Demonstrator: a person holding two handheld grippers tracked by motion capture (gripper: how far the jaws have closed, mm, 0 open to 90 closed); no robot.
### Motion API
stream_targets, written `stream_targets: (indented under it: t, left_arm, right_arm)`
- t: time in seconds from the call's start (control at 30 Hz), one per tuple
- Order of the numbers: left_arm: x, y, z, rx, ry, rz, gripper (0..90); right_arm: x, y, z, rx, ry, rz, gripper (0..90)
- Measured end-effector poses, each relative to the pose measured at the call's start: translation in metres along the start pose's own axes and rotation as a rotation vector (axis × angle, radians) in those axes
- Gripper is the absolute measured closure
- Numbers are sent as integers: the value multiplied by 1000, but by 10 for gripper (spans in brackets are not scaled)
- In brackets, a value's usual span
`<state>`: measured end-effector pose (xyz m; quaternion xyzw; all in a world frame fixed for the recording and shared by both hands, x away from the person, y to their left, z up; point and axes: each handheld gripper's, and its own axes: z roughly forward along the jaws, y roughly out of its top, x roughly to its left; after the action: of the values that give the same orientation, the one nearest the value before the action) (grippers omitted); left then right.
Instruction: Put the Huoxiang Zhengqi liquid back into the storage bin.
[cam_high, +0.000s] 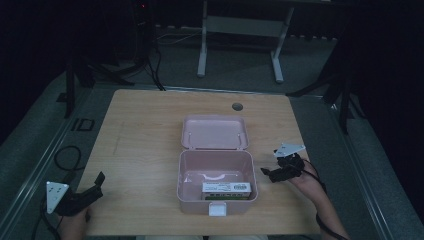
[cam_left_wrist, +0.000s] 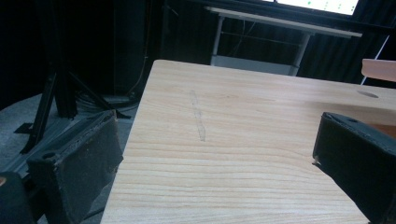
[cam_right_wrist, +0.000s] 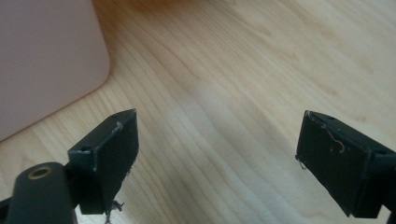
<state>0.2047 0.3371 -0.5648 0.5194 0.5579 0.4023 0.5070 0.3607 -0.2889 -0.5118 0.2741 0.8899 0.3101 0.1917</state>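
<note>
One pink box (cam_high: 217, 175) lies open, lid back.

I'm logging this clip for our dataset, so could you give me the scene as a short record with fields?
surface: wooden table
main item: pink box, lid open and laid back
contents: a labelled packet near the front wall
front: white latch
left gripper: open, empty, at the table's near left corner
right gripper: open, empty, just right of the box, not touching it
</note>
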Motion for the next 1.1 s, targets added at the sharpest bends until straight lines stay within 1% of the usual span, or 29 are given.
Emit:
stream_targets:
  t: [0.03, 0.1, 0.17, 0.2, 0.27, 0.33, 0.4, 0.47, 0.6, 0.67, 0.73, 0.8, 0.9, 0.93, 0.97, 1.0, 1.03, 1.1]
  left_arm:
    - [0, 0, 0, 0, 1, 0, 12]
    - [0, 0, 0, 0, 1, 1, 11]
    - [0, 0, 0, 0, 1, 0, 12]
    - [0, 0, 0, 0, 2, 0, 12]
    - [0, 0, 0, 0, 1, 0, 12]
    - [0, 0, 0, 0, 1, 0, 11]
    - [0, 0, 0, 0, 2, -1, 11]
    - [0, 0, 0, 0, 1, 0, 11]
    - [0, 0, 0, 0, 3, -1, 12]
    - [0, 0, 0, 0, 2, -1, 12]
    - [0, 0, 0, 0, 2, -2, 12]
    - [0, 0, 0, 0, 3, -1, 12]
    - [0, 0, 0, 0, 3, 0, 12]
    - [0, 0, 0, 0, 3, -1, 12]
    - [0, 0, 0, 0, 3, -1, 11]
    - [0, 0, 0, 0, 3, -2, 12]
    - [0, 0, 0, 0, 4, -2, 12]
    - [0, 0, 0, 0, 4, -2, 11]
  right_arm:
    - [0, -4, 2, -10, -4, 14, 125]
    - [0, -11, 4, -35, -37, 33, 124]
    - [0, -18, 5, -63, -56, 61, 124]
    - [1, -21, 6, -76, -76, 63, 124]
    - [1, -27, 6, -96, -81, 88, 121]
    - [1, -32, 6, -113, -98, 106, 120]
    - [1, -37, 6, -134, -99, 137, 118]
    - [2, -41, 6, -143, -117, 153, 119]
    - [2, -49, 3, -184, -146, 197, 119]
    - [0, -52, 1, -191, -152, 221, 118]
    - [-2, -54, 0, -196, -160, 234, 118]
    - [-3, -57, -1, -196, -178, 251, 117]
    - [-7, -61, -3, -205, -197, 292, 117]
    - [-8, -63, -4, -206, -200, 305, 118]
    - [-9, -65, -4, -212, -184, 320, 118]
    - [-10, -67, -4, -209, -188, 326, 118]
    - [-11, -68, -4, -205, -205, 331, 118]
    - [-13, -71, -5, -210, -202, 352, 118]
